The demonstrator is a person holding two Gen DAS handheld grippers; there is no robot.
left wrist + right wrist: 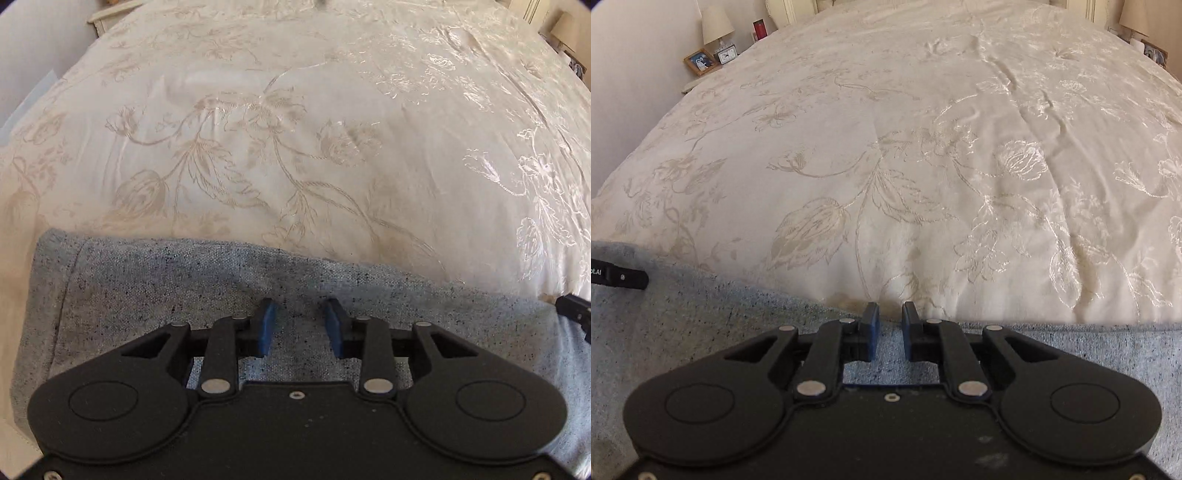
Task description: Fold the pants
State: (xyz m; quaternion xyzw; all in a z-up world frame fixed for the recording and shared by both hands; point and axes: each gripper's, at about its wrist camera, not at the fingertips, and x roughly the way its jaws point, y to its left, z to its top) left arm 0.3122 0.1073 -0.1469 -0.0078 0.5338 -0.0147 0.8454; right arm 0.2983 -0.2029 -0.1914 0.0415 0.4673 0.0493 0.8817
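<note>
On the bed [923, 166], a cream bedspread with a woven flower pattern fills most of both views, running away from the cameras toward a nightstand at the far left with a lamp [716, 24], a small clock [726, 55] and a framed photo [699, 62].

Along the near edge of the bed lie the pants [166, 280], grey-blue speckled fabric stretched as a band from left to right, so the long axis runs across both views rather than away from them. In the left wrist view one end of the band shows at the far left, with a seam or hem line just inside it. The far edge of the fabric lies just ahead of both tools, and the cloth passes under them toward the person.

The left tongs [302, 325] sit over the fabric with the blue fingers [266, 325] spread and speckled cloth showing in the gap; nothing is pinched. The right tongs [891, 330] sit at the far edge of the fabric, fingers set closer together but with a clear gap, and they grip nothing that I can see. Each tool's side shows at the margin of the other's view, so they are side by side along the band.

The left tongs look nearer the visible end, the right nearer the far edge; a fold would likely start by pinching that edge.
</note>
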